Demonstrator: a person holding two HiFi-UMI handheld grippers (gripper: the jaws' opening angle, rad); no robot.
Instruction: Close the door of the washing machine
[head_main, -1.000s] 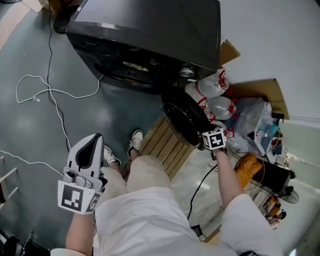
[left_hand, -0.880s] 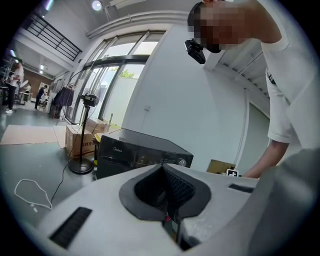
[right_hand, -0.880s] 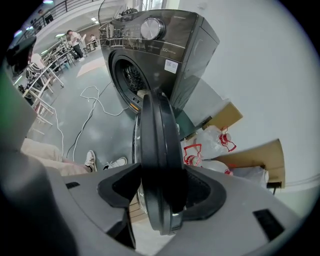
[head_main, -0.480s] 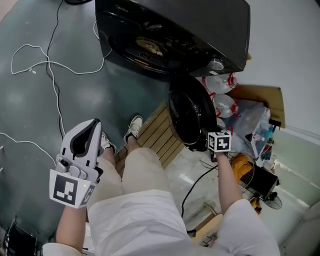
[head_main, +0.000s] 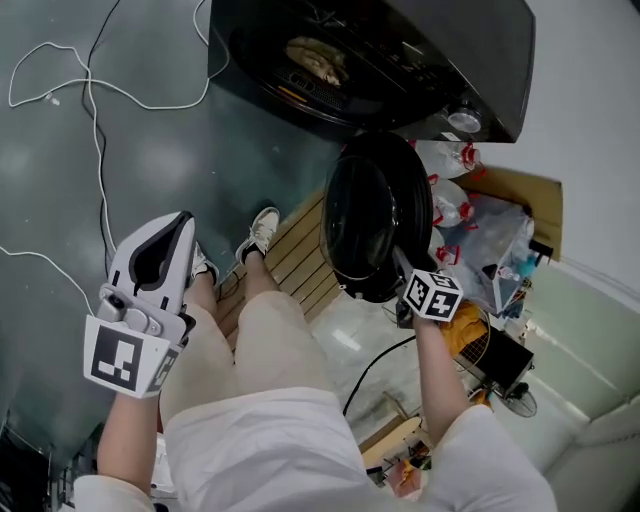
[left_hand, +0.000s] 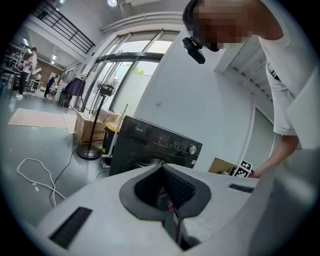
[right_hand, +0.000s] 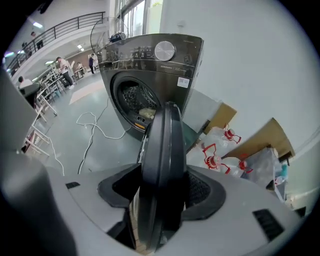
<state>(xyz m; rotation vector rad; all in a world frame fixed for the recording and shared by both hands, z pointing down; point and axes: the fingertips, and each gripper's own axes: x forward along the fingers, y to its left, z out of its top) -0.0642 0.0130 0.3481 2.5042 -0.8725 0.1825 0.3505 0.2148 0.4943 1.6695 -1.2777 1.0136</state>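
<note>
As I look down thru the head cam, the biggest thing is the black front-load washing machine (head_main: 440, 40) at the top, drum opening (head_main: 330, 70) facing the grey floor (head_main: 60, 180) w/ a pale bundle of laundry (head_main: 318, 58) inside. Its round dark door (head_main: 372, 215) stands swung wide open, hanging off the machine's right side, well clear of the opening, edge-on in the right gripper view. Below the door lies a slatted wooden board (head_main: 300, 265), flat on the floor. Right of the machine there's brown cardboard (head_main: 510, 195) leaning by the white wall, and white plastic bags (head_main: 450, 205) w/ red print piled in front of it. My right gripper (head_main: 405, 275) sits at the door's lower rim: jaws fairly wide apart, one each side of the rim, pads closed onto it, so it has hold of the door. My left gripper (head_main: 165, 240) hangs out to the left, above the person's leg, well apart from machine & door, jaws closed together w/ nothing in them. A thin white cable (head_main: 90, 90) loops across the floor at upper left. A white shoe (head_main: 258, 232) is planted beside the board's left edge. Smallest: a silver knob (head_main: 463, 120) on the control panel
</note>
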